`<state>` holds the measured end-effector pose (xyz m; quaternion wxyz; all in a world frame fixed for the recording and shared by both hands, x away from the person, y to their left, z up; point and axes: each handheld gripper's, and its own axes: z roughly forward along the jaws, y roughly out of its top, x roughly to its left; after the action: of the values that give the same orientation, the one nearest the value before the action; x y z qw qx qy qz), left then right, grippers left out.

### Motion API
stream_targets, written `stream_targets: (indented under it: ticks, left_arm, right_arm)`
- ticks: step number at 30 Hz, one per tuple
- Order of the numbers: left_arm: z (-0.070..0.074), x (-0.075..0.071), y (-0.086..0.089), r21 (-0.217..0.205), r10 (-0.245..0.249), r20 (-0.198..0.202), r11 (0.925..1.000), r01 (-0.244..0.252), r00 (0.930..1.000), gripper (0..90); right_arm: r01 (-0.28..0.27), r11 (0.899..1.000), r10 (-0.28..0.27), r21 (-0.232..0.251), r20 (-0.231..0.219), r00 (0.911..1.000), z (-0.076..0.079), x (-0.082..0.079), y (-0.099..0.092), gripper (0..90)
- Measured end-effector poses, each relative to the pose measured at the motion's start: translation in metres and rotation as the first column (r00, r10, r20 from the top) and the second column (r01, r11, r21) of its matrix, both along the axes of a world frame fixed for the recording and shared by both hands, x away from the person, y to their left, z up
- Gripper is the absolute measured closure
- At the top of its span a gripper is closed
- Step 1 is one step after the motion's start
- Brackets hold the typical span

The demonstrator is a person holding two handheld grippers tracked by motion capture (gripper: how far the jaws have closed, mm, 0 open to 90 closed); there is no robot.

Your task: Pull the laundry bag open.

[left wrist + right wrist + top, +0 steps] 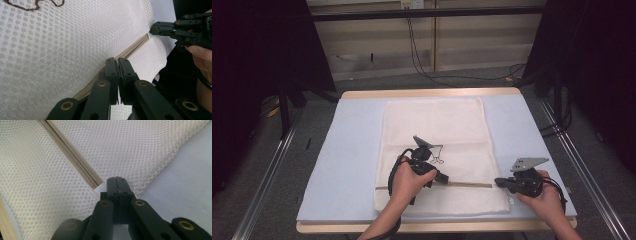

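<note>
Two tongs, left [445, 178] and right [498, 182] (both closed), pinch one mesh bag's [437, 125] zipper [469, 184].

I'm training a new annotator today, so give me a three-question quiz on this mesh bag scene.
1. True or false: the right hand-held gripper is at the zipper's right end.
2. What lies under the mesh bag? A) a light blue mat B) a red tray C) bare floor
3. How do the jaws of the left hand-held gripper stand?

Key: 1 true. 2 A, the light blue mat. 3 shut, at the zipper line.
</note>
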<state>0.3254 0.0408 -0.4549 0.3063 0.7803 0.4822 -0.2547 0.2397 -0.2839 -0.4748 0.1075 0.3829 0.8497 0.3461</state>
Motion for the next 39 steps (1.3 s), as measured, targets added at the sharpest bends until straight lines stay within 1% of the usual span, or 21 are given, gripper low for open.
stream_targets:
  ticks: [3,5,6,7,9,10,14,15,16,17,18,19,20,29,30,32,33,36,37,38,39]
  left_arm:
    - [-0.001,0.000,0.002,0.015,0.005,0.009,0.9999,-0.005,0.9999,87.3]
    - [-0.001,0.000,0.003,-0.002,0.012,-0.005,0.9999,-0.012,0.9999,87.3]
    - [-0.001,0.000,0.004,0.010,0.017,0.009,0.9998,-0.017,0.9998,87.3]
    - [-0.001,0.000,0.005,0.001,0.021,-0.003,0.9998,-0.021,0.9998,87.3]
    - [0.000,0.000,0.006,0.012,0.014,0.011,0.9998,-0.015,0.9998,87.3]
    - [0.000,0.001,0.007,0.002,0.006,0.001,1.0000,-0.006,1.0000,87.3]
    - [0.001,-0.001,0.006,0.021,0.013,0.012,0.9997,-0.014,0.9998,87.3]
    - [0.001,0.000,0.008,-0.006,0.017,-0.007,0.9998,-0.017,0.9998,87.3]
    - [0.001,0.000,0.008,-0.006,0.017,-0.007,0.9998,-0.017,0.9998,87.3]
    - [0.001,0.000,0.010,0.013,0.020,0.012,0.9997,-0.020,0.9997,87.3]
    - [0.001,0.001,0.013,0.003,0.015,-0.003,0.9999,-0.015,0.9999,87.3]
    - [0.001,0.000,0.013,0.012,0.030,0.009,0.9995,-0.031,0.9995,87.3]
    - [0.001,0.001,0.017,0.007,0.015,0.001,0.9999,-0.015,0.9999,87.3]
    - [0.005,-0.001,0.037,0.022,0.068,0.017,0.9974,-0.069,0.9975,87.2]
    - [0.006,0.000,0.041,0.011,0.053,0.009,0.9985,-0.054,0.9985,87.2]
    - [0.006,0.000,0.045,0.021,0.065,0.016,0.9976,-0.066,0.9977,87.2]
    - [0.007,0.000,0.047,0.010,0.064,0.006,0.9979,-0.064,0.9979,87.2]
    - [0.007,0.001,0.053,0.013,0.062,0.011,0.9980,-0.062,0.9980,87.2]
    - [0.008,0.000,0.053,0.022,0.079,0.015,0.9966,-0.079,0.9968,87.2]
    - [0.008,0.001,0.056,0.009,0.068,0.006,0.9976,-0.068,0.9977,87.1]
    - [0.008,0.001,0.058,0.018,0.071,0.014,0.9973,-0.071,0.9974,87.1]
  right_arm:
    - [0.000,1.000,0.000,0.001,-0.001,1.0000,0.000,0.000,0.000,90.0]
    - [0.005,1.000,-0.005,0.003,-0.002,1.0000,0.000,0.000,0.000,90.0]
    - [0.005,1.000,-0.005,0.003,-0.002,1.0000,0.000,0.000,0.000,90.0]
    - [0.002,1.000,-0.002,0.006,-0.001,1.0000,0.000,0.000,0.000,90.0]
    - [0.002,1.000,-0.002,0.005,-0.001,1.0000,0.000,0.000,0.000,90.0]
    - [0.002,1.000,-0.002,0.005,-0.001,1.0000,0.000,0.000,0.000,90.0]
    - [0.003,1.000,-0.003,0.004,-0.001,1.0000,0.000,0.000,0.000,90.0]
    - [0.003,1.000,-0.003,0.005,-0.002,1.0000,0.000,0.000,0.000,90.0]
    - [-0.001,1.000,0.001,0.011,-0.005,1.0000,0.000,0.000,0.000,90.0]
    - [0.003,1.000,-0.003,0.003,-0.001,1.0000,0.000,0.000,0.000,90.0]
    - [0.003,1.000,-0.003,0.003,-0.001,1.0000,0.000,0.000,0.000,90.0]
    - [0.003,1.000,-0.003,0.005,-0.006,1.0000,0.000,0.000,0.000,90.0]
    - [-0.001,1.000,0.001,0.004,-0.002,1.0000,0.000,0.001,0.000,90.0]
    - [-0.003,1.000,0.003,0.002,-0.004,1.0000,0.000,0.001,0.000,90.0]
    - [-0.003,1.000,0.003,0.002,-0.004,1.0000,0.000,0.001,0.000,90.0]
    - [-0.004,1.000,0.004,0.002,-0.003,1.0000,0.000,0.001,0.000,90.0]
    - [-0.001,1.000,0.001,0.009,-0.009,1.0000,0.000,0.000,0.000,90.0]
    - [-0.001,1.000,0.001,0.008,-0.004,1.0000,0.000,0.001,-0.001,90.0]
    - [0.000,1.000,0.000,0.007,-0.003,1.0000,0.000,0.000,-0.001,90.0]
    - [0.001,1.000,-0.001,0.003,-0.004,1.0000,0.000,0.000,0.000,90.0]
    - [0.000,1.000,0.000,-0.001,-0.007,1.0000,0.000,0.000,0.000,90.0]
